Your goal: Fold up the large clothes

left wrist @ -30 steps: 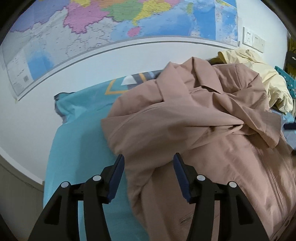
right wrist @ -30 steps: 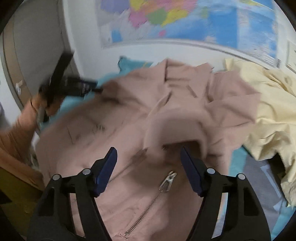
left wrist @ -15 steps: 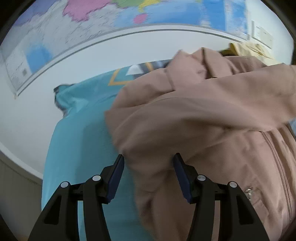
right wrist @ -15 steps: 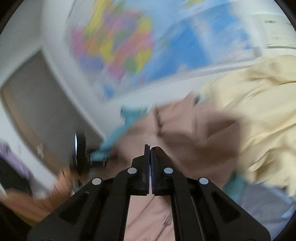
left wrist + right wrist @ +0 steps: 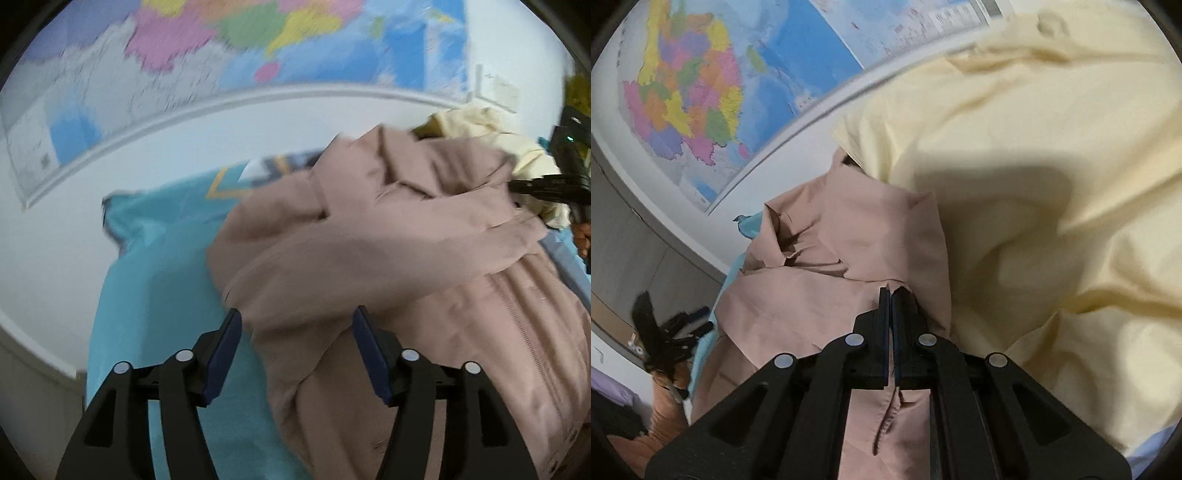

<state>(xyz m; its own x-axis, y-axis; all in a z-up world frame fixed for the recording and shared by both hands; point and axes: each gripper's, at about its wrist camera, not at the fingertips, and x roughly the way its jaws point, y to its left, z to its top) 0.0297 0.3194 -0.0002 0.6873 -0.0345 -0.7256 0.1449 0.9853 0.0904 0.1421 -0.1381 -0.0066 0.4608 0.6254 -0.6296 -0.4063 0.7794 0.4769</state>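
Right wrist: right hand-held gripper (image 5: pixel 891 295) clamped on pink jacket (image 5: pixel 827 258); left (image 5: pixel 295 328) apart.

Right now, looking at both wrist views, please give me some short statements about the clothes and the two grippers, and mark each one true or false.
1. The right gripper is shut on the pink jacket. True.
2. The left gripper is shut on the jacket. False: its jaws stand open and have just been opening, with a fold of the jacket between them, not pressed.
3. The pale yellow garment lies beside the jacket. True.
4. The bed cover under the jacket is red. False: it is turquoise.
5. A map hangs on the wall behind the bed. True.
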